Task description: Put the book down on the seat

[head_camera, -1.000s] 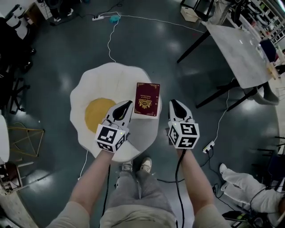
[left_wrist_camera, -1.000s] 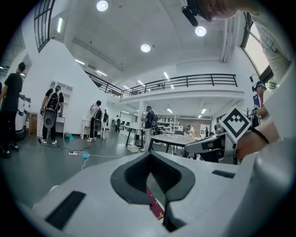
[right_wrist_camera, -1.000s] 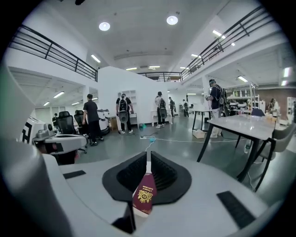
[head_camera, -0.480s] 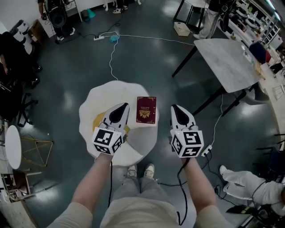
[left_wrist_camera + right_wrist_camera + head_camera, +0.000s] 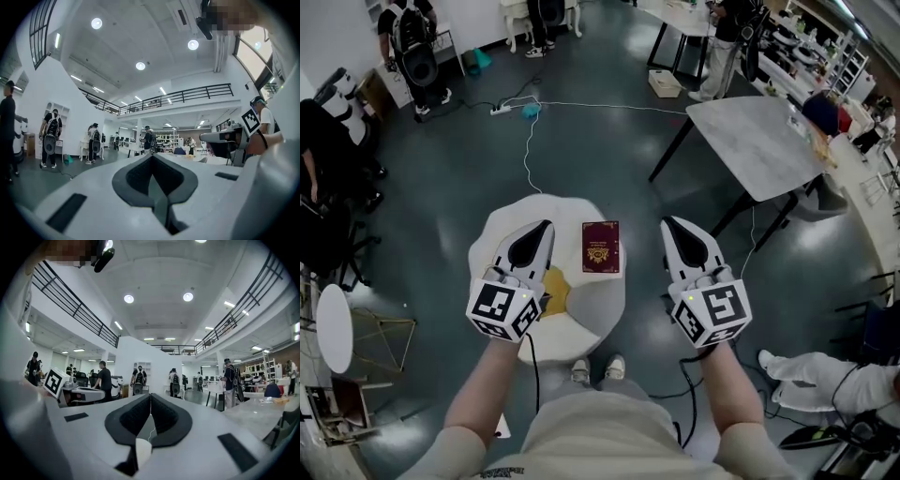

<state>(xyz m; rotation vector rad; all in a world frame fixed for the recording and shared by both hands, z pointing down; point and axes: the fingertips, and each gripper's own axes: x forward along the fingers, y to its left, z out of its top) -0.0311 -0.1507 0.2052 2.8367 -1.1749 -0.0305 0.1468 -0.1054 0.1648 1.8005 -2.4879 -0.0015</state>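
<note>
The book [image 5: 601, 247] already lies flat, cover up, on the white seat [image 5: 511, 225], just above the middle of the head view, on the seat's right part beside the yellow patch [image 5: 555, 286], with its right edge near the rim but, as far as can be told, not over it. The left tongs [image 5: 546, 223] hang to its left and the right tongs [image 5: 667, 221] to its right, both well clear of the cover. Each gripper view shows the pads meeting at the tip with nothing between them, only the room beyond, so both tongs are closed and empty. The laying down looks done, and the step in hand is probably to get clear of it cleanly. To do that well, both tongs should stay level and on their own sides of the book and not cross above it, since a brush on the near corner could slide it toward the rim and onto the floor [image 5: 581, 141]. A last look should confirm that the whole cover rests on the seat
</note>
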